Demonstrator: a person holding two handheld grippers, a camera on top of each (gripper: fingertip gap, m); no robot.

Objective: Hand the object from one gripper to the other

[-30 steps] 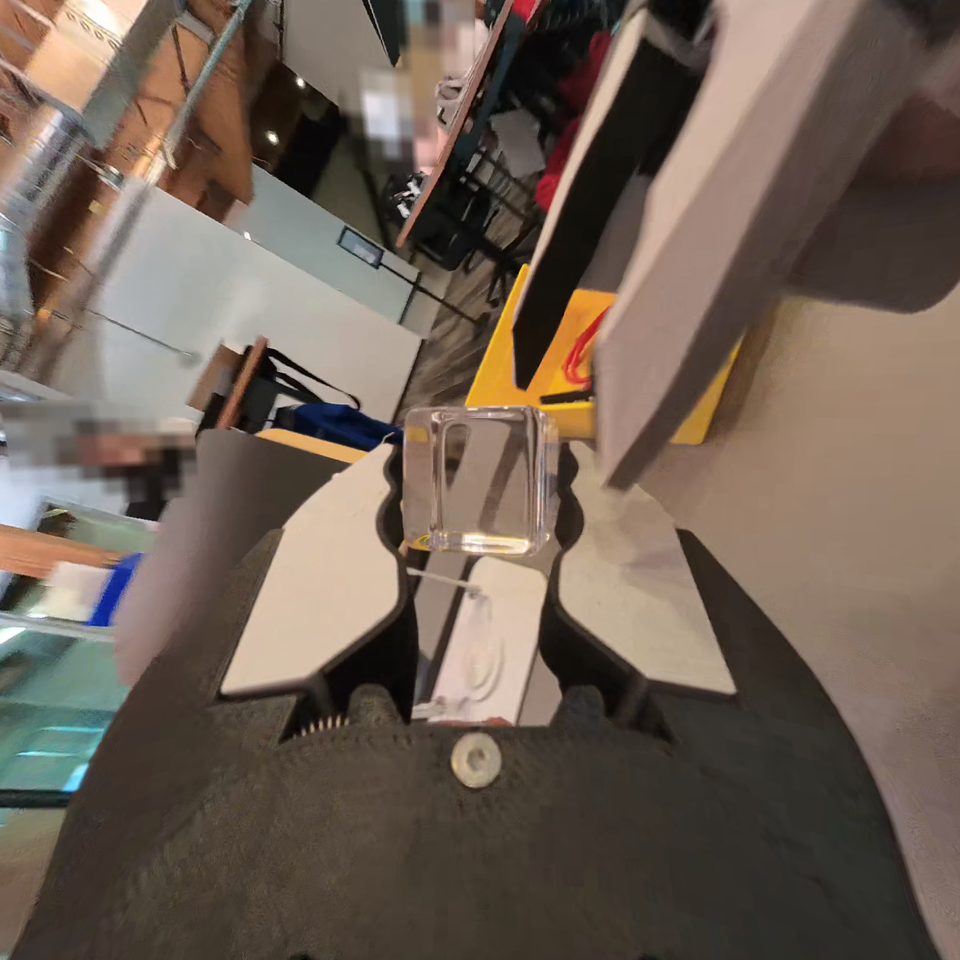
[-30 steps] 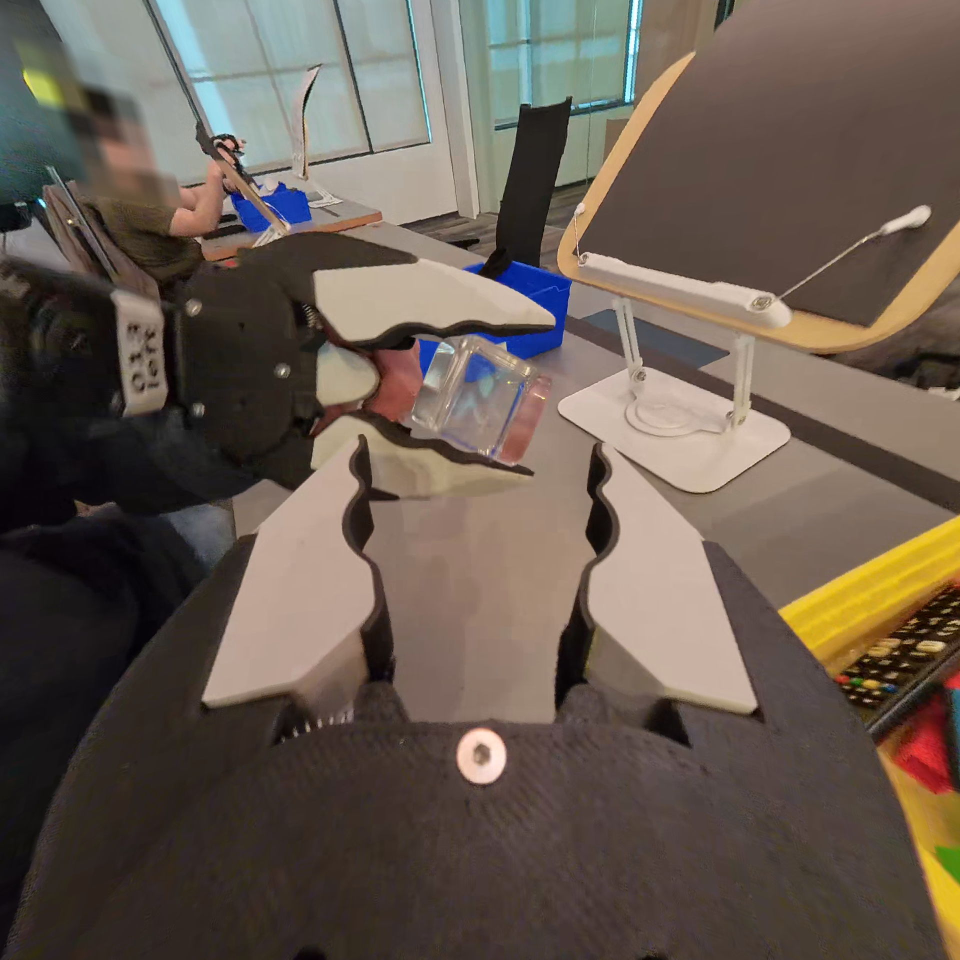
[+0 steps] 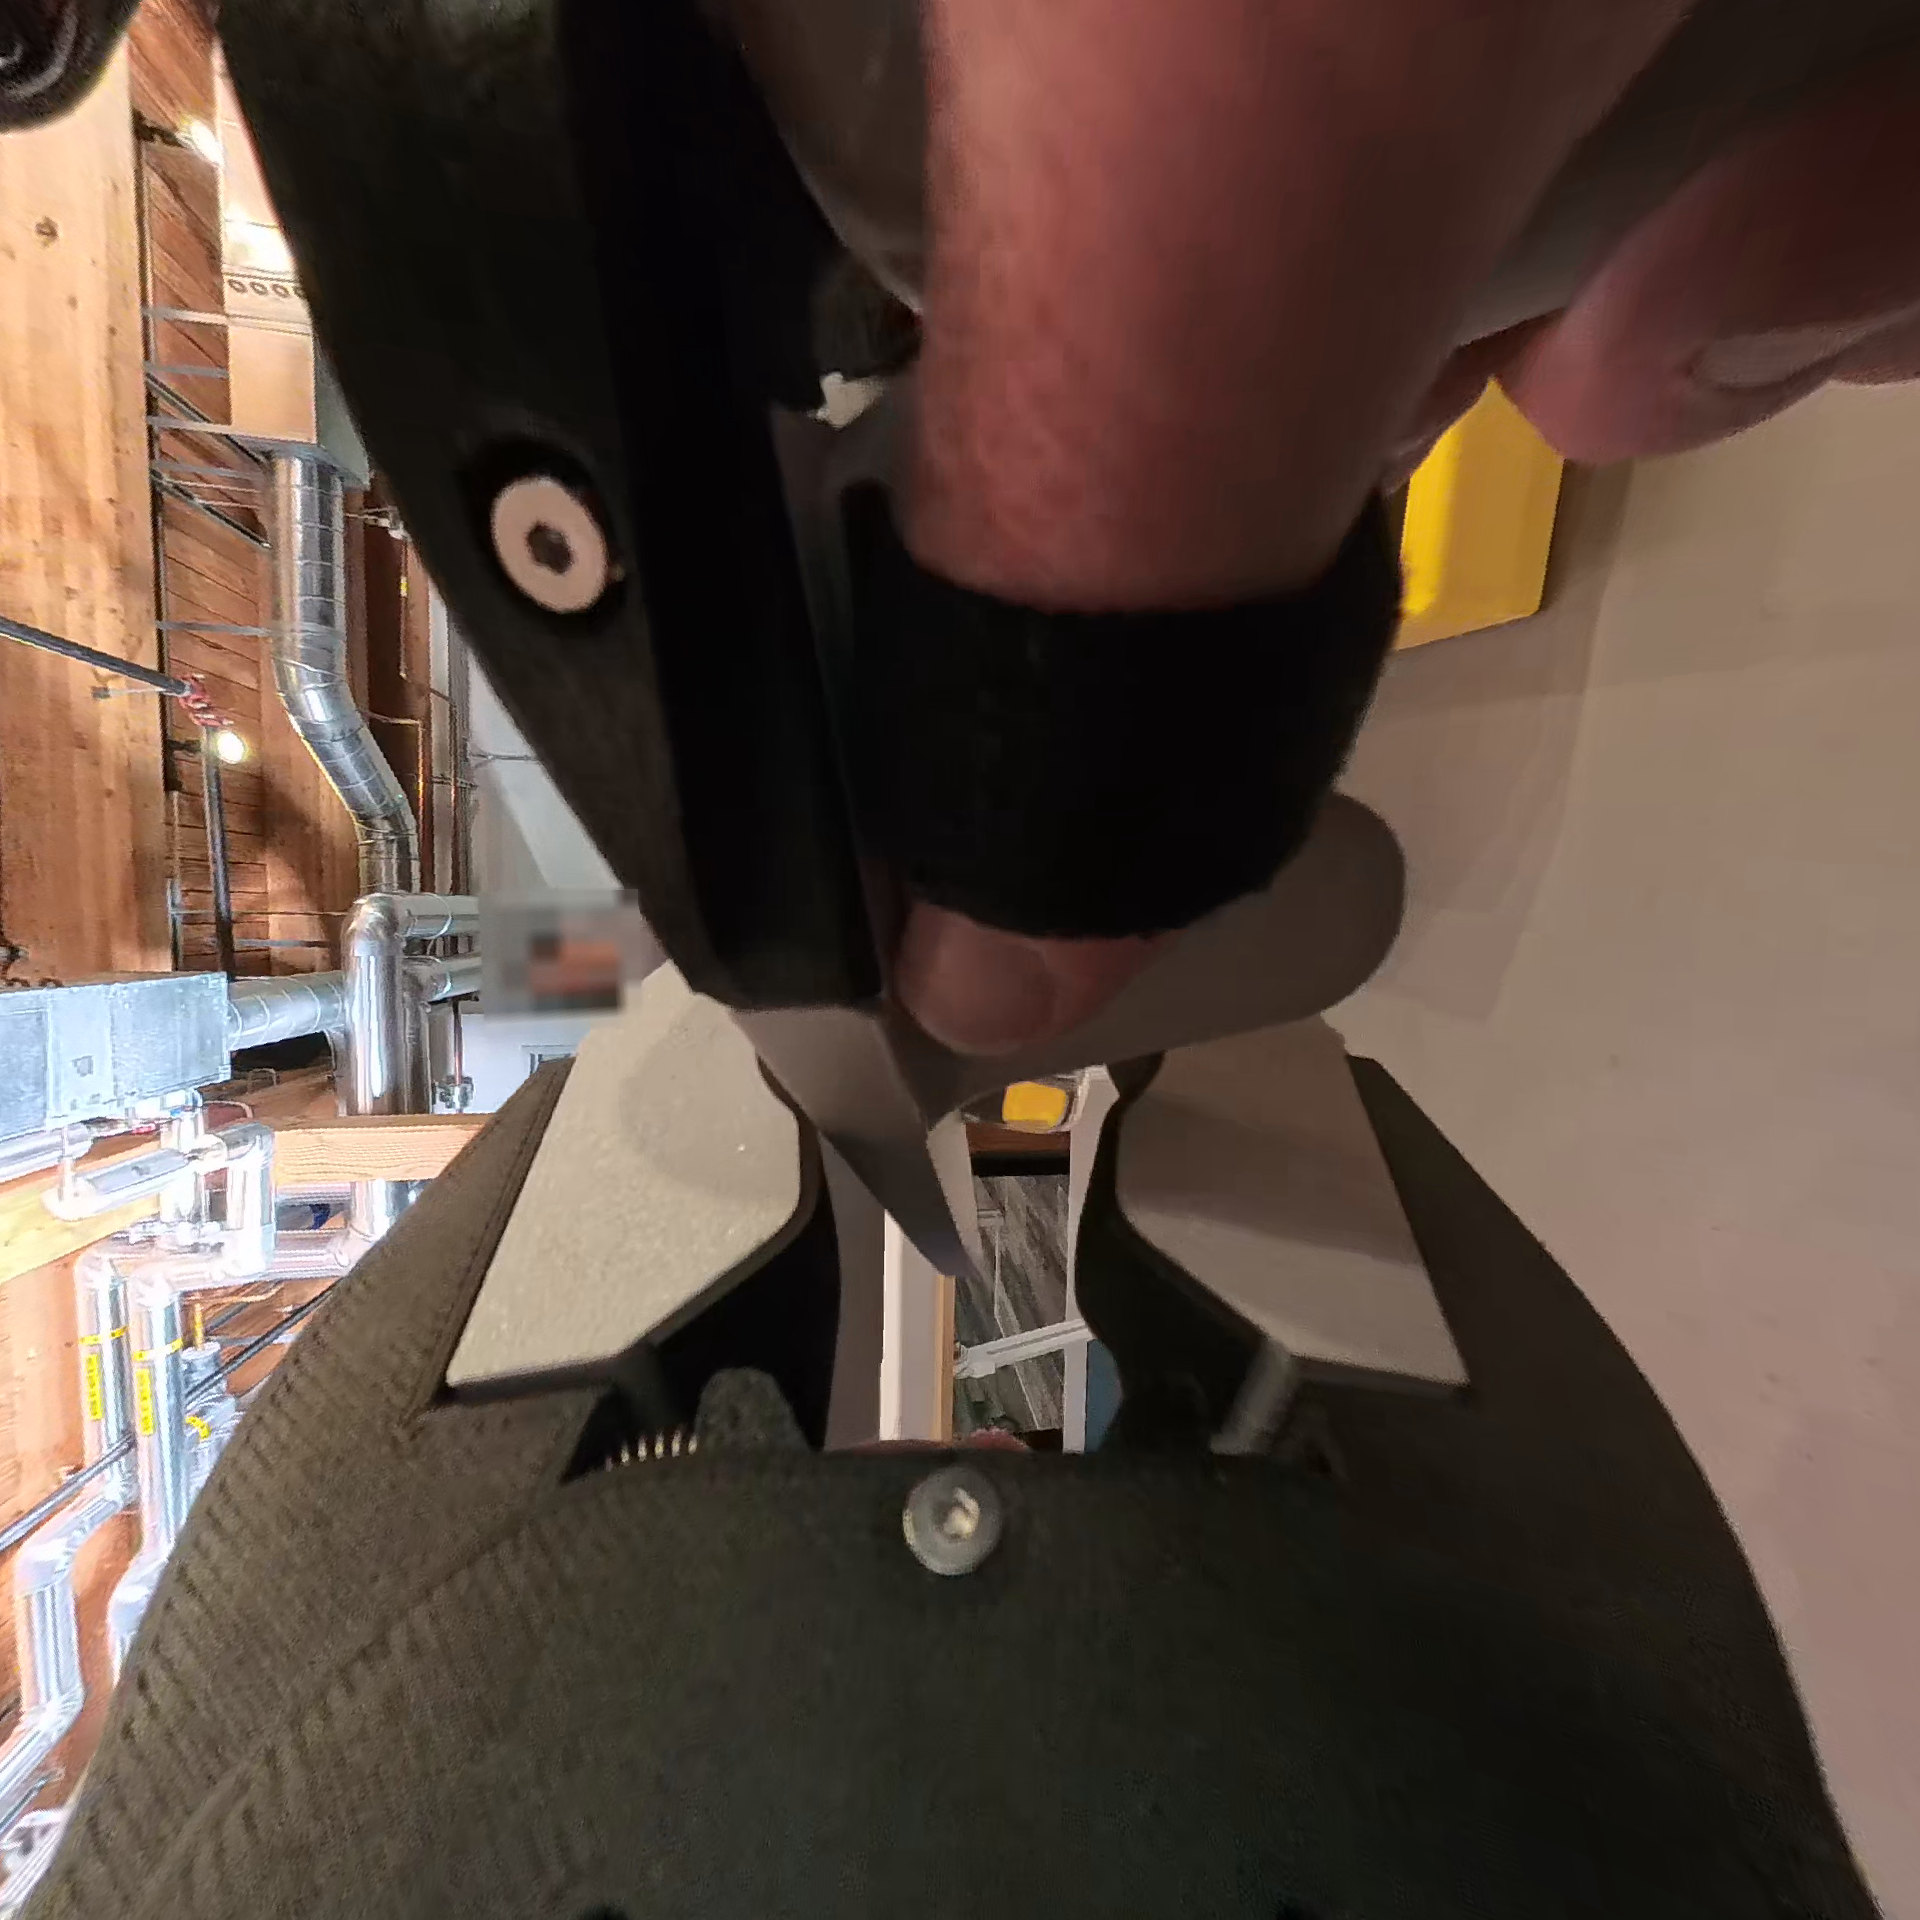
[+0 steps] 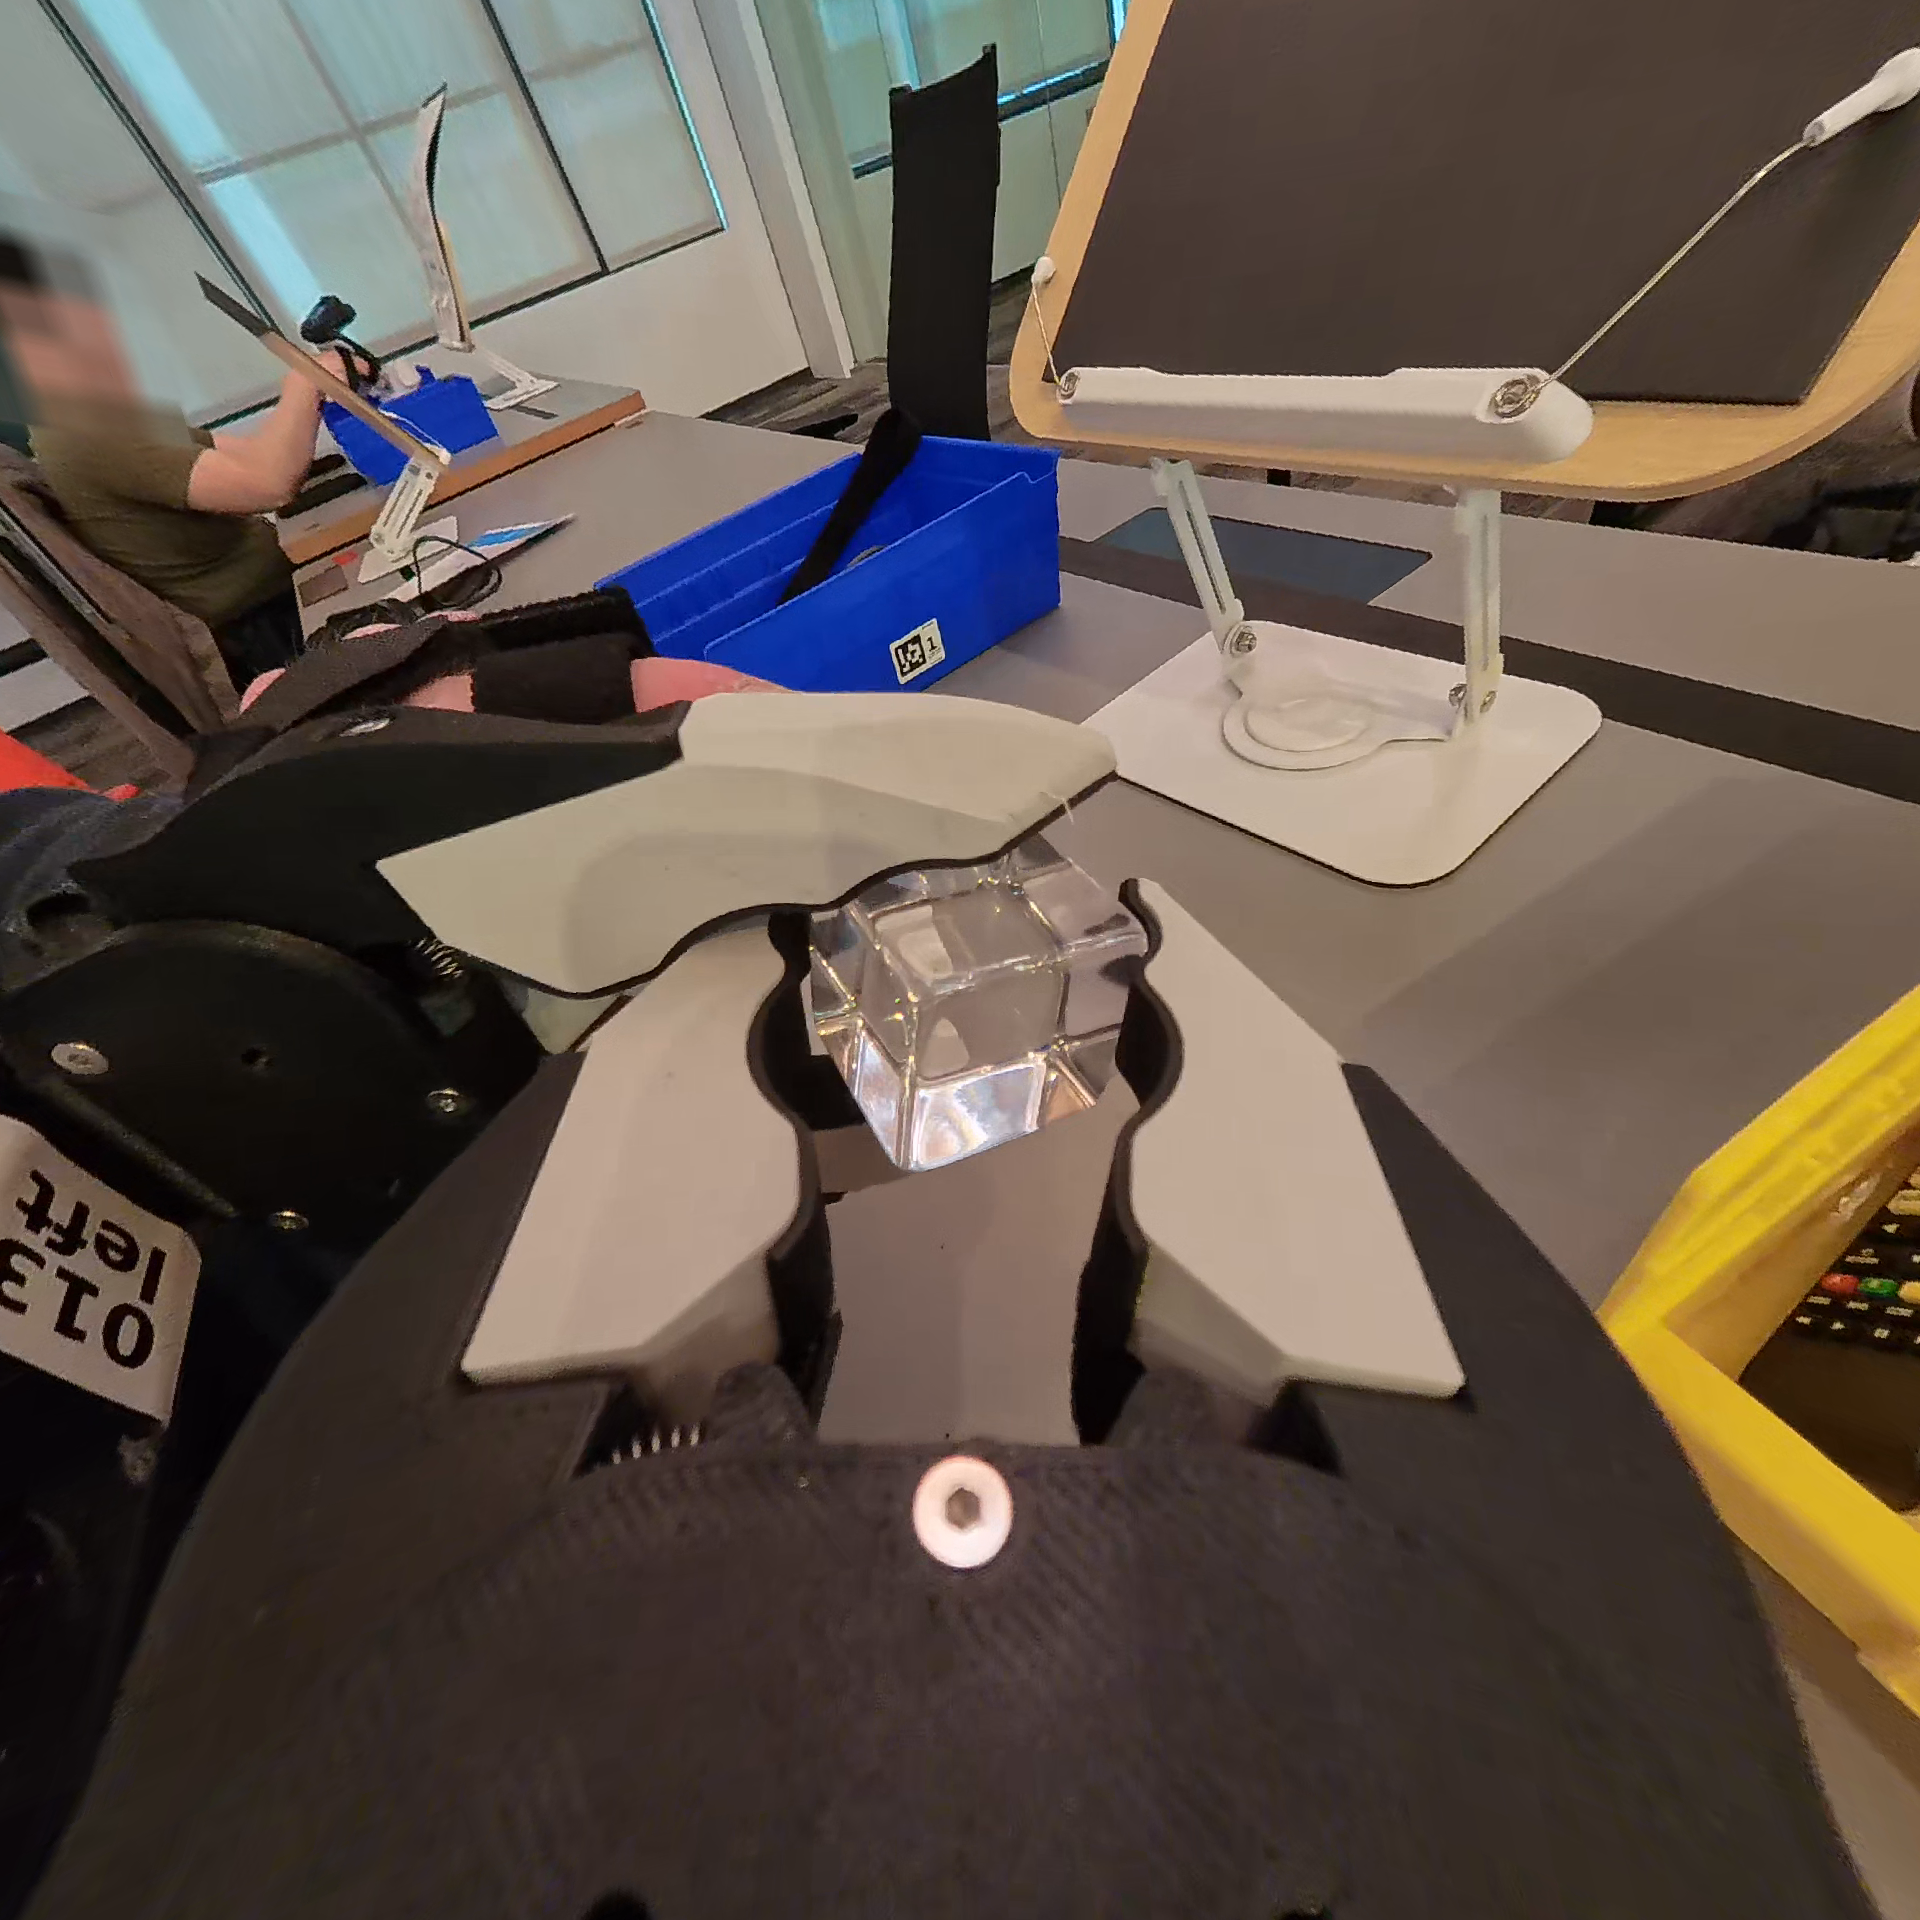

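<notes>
A clear cube (image 4: 966, 1039) is held in the air above the grey table (image 4: 1558, 987). My right gripper (image 4: 966, 935) is shut on it, with the cube seated in the notches of its two fingers. My left gripper comes in from the left, and its upper finger (image 4: 779, 810) lies on top of the cube while its lower finger sits beneath. In the left wrist view my left gripper (image 3: 956, 1143) keeps a cube-wide gap. The right gripper's grey finger (image 3: 894, 1143) and a hand (image 3: 1195, 312) with a black strap hide the cube there.
A yellow bin (image 4: 1766, 1299) holding remote controls is close at the right. A blue bin (image 4: 935, 561) and a white stand (image 4: 1351, 748) carrying a tilted board stand farther back on the table. A person (image 4: 135, 499) sits at another table at the far left. One gripper's finger ends stand about 4 cm off the other's.
My right gripper has moved forward around the cube and closed on it. The left gripper still holds the cube, and the two grippers now overlap.
</notes>
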